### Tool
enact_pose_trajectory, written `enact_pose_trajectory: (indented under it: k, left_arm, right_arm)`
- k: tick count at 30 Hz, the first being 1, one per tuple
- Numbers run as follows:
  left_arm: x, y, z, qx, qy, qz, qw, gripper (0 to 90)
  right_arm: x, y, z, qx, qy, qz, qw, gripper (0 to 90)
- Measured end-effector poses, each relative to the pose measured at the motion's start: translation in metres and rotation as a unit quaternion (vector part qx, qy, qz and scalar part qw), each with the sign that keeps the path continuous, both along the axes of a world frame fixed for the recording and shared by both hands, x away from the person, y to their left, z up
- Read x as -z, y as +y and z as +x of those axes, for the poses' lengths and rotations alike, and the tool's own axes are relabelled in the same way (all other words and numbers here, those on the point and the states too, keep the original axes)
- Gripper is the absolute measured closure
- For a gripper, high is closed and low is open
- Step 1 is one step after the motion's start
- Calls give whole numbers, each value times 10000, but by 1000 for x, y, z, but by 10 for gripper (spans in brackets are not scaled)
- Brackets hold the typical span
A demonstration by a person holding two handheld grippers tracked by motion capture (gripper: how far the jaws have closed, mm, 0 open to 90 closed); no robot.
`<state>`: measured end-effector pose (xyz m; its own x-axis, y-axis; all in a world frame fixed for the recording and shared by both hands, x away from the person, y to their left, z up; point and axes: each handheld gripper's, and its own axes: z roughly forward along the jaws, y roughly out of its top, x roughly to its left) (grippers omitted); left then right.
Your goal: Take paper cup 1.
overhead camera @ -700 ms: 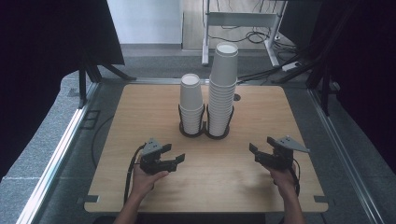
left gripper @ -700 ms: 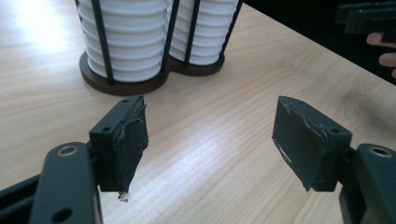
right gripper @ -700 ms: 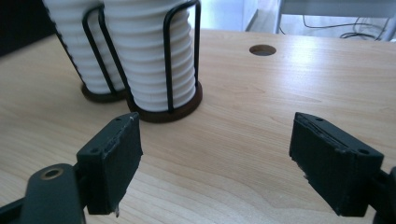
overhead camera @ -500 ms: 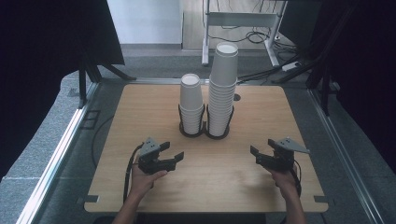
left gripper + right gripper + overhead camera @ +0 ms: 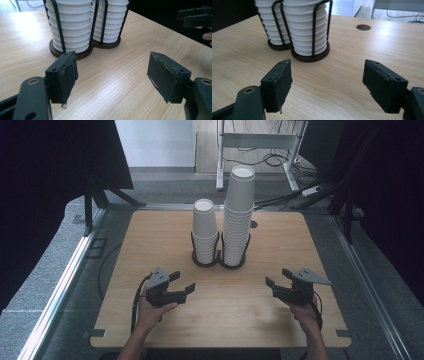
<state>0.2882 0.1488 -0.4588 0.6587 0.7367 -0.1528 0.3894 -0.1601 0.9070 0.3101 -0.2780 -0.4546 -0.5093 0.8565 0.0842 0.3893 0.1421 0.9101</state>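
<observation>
Two stacks of white paper cups stand in a black wire holder (image 5: 218,262) at the middle of the wooden table: a short stack (image 5: 205,230) on the left and a tall stack (image 5: 239,210) on the right. My left gripper (image 5: 182,282) hovers near the front left, open, its jaws wide apart with nothing between them. The left gripper view looks past the open left gripper (image 5: 112,67) at the short stack (image 5: 71,22). My right gripper (image 5: 276,279) hovers at the front right, also open and empty. The right gripper view shows the open right gripper (image 5: 327,75) facing the tall stack (image 5: 308,27).
A round cable hole (image 5: 363,27) sits in the tabletop behind the holder. Bare wood (image 5: 230,305) lies between the grippers and the holder. A metal table frame (image 5: 260,142) with cables stands on the floor beyond the table. Dark curtains flank both sides.
</observation>
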Motion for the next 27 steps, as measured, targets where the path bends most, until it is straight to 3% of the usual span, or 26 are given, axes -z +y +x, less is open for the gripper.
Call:
enact_pose_trajectory:
  k: [3, 13, 16, 20, 27]
  left_arm:
    - [-2, 5, -3, 15, -132, 23, 9999, 280]
    - [3, 9, 2, -117, 63, 190, 9997, 276]
    - [2, 12, 2, -215, 24, 187, 9996, 287]
    - [0, 16, 1, -239, 24, 90, 9997, 285]
    - [3, 15, 4, -255, 35, 178, 9995, 283]
  right_arm:
    - [-3, 2, -3, -44, -96, 4, 9999, 255]
    - [-3, 11, -2, -218, -165, 11, 9996, 285]
    - [-3, 17, -3, -280, -219, -97, 9993, 293]
    - [-2, 26, -2, -351, -249, -32, 9991, 318]
    - [3, 46, 2, -676, -172, -108, 9975, 352]
